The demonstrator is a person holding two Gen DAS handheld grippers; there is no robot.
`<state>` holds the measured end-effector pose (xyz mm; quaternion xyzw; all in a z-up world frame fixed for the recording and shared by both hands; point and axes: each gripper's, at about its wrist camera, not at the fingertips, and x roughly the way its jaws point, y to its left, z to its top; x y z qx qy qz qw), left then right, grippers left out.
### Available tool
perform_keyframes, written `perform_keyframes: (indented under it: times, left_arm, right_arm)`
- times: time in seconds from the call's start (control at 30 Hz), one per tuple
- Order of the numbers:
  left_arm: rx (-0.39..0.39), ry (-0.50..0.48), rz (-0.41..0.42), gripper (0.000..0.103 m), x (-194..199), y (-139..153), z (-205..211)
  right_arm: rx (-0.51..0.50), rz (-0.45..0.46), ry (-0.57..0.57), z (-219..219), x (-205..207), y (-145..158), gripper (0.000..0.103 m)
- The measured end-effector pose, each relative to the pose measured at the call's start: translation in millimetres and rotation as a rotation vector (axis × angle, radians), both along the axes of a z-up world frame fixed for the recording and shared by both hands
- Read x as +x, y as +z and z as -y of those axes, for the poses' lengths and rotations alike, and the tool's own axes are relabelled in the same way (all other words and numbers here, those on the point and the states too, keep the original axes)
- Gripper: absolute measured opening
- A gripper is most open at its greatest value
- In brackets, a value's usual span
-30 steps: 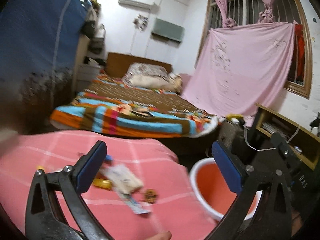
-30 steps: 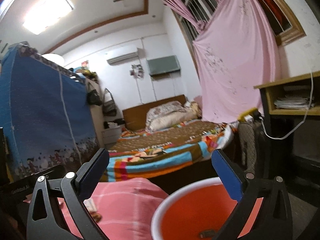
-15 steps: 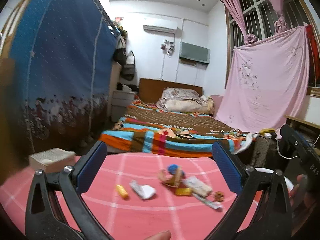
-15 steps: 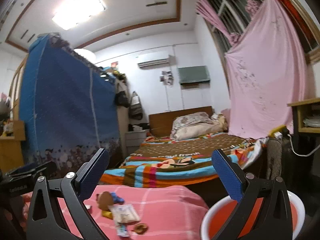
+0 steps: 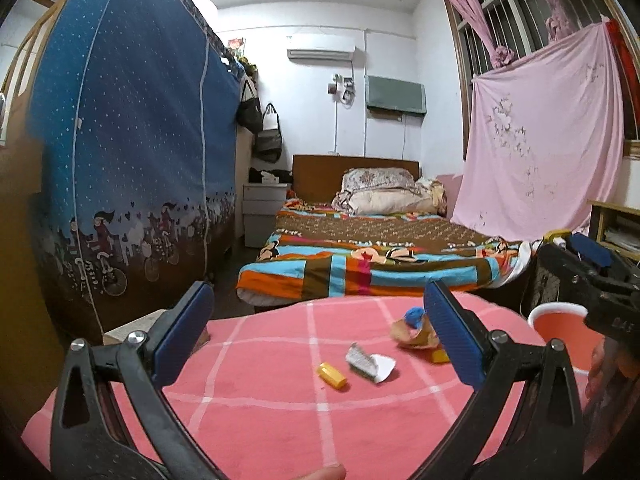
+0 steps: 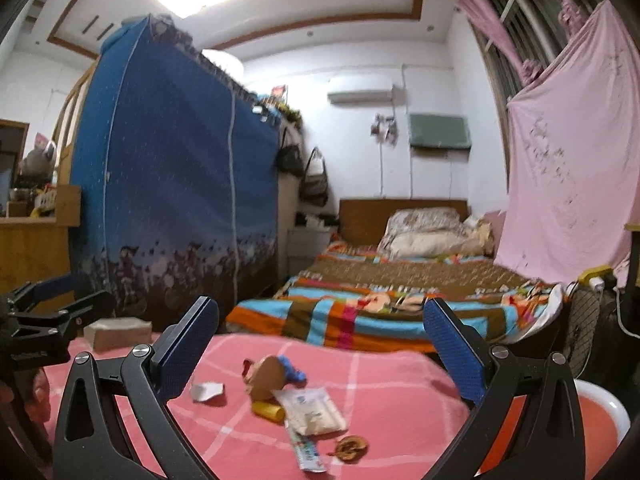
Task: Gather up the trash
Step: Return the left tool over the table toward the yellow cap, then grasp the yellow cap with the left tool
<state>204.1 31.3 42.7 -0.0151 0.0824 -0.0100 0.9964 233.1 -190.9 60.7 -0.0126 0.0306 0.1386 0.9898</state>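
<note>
Trash lies on a pink checked tablecloth [image 5: 260, 412]. In the left wrist view a yellow capsule [image 5: 331, 375], a crumpled white wrapper [image 5: 370, 364] and a brown paper scrap with a blue bit [image 5: 412, 324] sit ahead of my open, empty left gripper [image 5: 318, 300]. The right wrist view shows the brown scrap [image 6: 268, 374], a white packet [image 6: 314, 410], a yellow piece [image 6: 268, 410], a strip wrapper [image 6: 308, 450] and a brown nut-like bit [image 6: 352, 448] below my open, empty right gripper [image 6: 320, 312]. An orange bucket [image 6: 604, 420] with a white rim stands just right of the table.
A beige box [image 6: 118, 332] rests at the table's far left corner. Beyond the table are a bed with a striped blanket [image 5: 380, 264] and a tall blue fabric wardrobe [image 5: 132, 160] on the left. A fan [image 6: 586, 328] stands near the bucket.
Both views have swung left, away from the bucket and onto the tabletop. The trash now sits between the fingers in each view. Both grippers stayed open.
</note>
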Motion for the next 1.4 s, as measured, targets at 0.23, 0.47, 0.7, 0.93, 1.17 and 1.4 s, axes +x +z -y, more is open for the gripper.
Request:
perform_keyframes:
  times: [0.23, 0.47, 0.7, 0.93, 1.17, 1.4]
  left_arm:
    - [-0.037, -0.063, -0.146, 0.087, 22.5, -12.1, -5.4]
    - [-0.079, -0.123, -0.326, 0.061, 50.1, -27.9, -4.4]
    - [-0.107, -0.176, -0.490, 0.039, 71.6, -44.4, -0.5]
    - [-0.148, -0.215, -0.619, 0.024, 90.7, -60.3, 1.9]
    - [-0.164, -0.201, -0.648, 0.000, 88.6, -61.8, 0.5]
    - [-0.156, -0.195, -0.633, 0.000, 86.3, -57.5, 0.6]
  right_arm:
    - [-0.058, -0.198, 0.060, -20.4, 32.6, -22.7, 0.089]
    - [-0.118, -0.391, 0.132, -35.8, 57.2, -41.2, 0.058]
    - [-0.148, -0.536, 0.200, -46.2, 76.1, -57.7, 0.038]
    - [-0.185, -0.612, 0.229, -55.5, 83.6, -67.9, 0.035]
    - [-0.204, -0.647, 0.226, -58.6, 87.0, -72.2, 0.030]
    - [-0.247, -0.629, 0.252, -66.4, 80.8, -71.2, 0.017]
